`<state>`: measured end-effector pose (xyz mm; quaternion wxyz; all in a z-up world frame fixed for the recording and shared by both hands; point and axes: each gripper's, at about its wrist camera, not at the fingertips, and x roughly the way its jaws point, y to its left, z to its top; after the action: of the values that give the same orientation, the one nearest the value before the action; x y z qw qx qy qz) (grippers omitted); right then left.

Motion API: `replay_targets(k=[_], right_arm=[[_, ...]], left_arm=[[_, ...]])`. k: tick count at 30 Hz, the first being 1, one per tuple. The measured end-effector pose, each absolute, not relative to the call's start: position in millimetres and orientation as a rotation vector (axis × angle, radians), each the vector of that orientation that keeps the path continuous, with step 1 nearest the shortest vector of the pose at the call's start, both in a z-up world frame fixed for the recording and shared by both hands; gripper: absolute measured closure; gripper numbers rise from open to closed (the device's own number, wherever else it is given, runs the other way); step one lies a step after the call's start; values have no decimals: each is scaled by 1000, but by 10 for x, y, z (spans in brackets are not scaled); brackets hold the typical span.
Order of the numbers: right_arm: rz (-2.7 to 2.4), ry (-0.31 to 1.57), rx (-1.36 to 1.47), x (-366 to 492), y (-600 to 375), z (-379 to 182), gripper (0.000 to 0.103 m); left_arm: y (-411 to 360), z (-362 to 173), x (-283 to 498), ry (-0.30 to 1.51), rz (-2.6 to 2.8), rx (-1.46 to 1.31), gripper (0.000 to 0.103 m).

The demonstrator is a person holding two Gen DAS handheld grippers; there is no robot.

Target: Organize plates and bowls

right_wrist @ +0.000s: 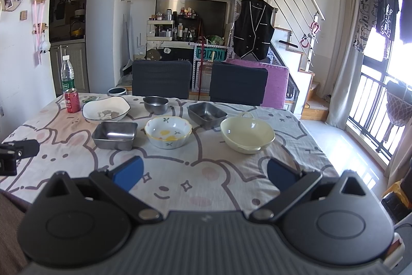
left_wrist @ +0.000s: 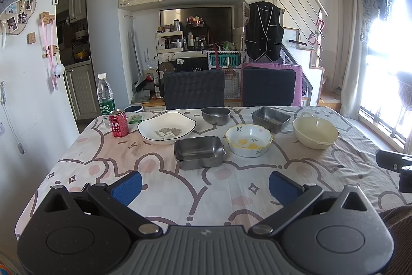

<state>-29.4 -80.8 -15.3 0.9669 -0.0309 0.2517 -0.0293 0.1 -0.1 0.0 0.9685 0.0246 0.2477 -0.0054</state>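
Several dishes stand on the cartoon-print tablecloth [left_wrist: 159,187]. A white plate with a dark rim [left_wrist: 166,130] [right_wrist: 106,108] is at the left. Behind it sits a round steel bowl [left_wrist: 215,115] [right_wrist: 155,105]. Two steel rectangular trays show, one near [left_wrist: 198,155] [right_wrist: 114,135] and one far [left_wrist: 271,119] [right_wrist: 207,115]. A flower-edged bowl with yellow spots [left_wrist: 249,141] [right_wrist: 168,135] is in the middle and a cream handled bowl [left_wrist: 315,132] [right_wrist: 247,135] at the right. My left gripper [left_wrist: 205,184] and right gripper [right_wrist: 205,172] hover open over the near cloth, both empty.
A red milk can [left_wrist: 118,123] [right_wrist: 72,100] and a water bottle [left_wrist: 105,96] [right_wrist: 67,76] stand at the table's far left corner. Two dark chairs [left_wrist: 194,89] [left_wrist: 268,87] face the far edge. The other gripper's black body [left_wrist: 396,166] [right_wrist: 15,153] shows at each view's side.
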Motion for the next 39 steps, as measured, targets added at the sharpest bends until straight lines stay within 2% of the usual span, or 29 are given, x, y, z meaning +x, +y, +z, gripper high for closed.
replay_targets(k=[22,39], right_arm=[[-34,497,-71,-309,-761,-95,0],[233,337,-168,-26,-659,460,0]], left_arm=[[-11,33,-42,492,40,64,0],[348,651,6,362,260,68,0]])
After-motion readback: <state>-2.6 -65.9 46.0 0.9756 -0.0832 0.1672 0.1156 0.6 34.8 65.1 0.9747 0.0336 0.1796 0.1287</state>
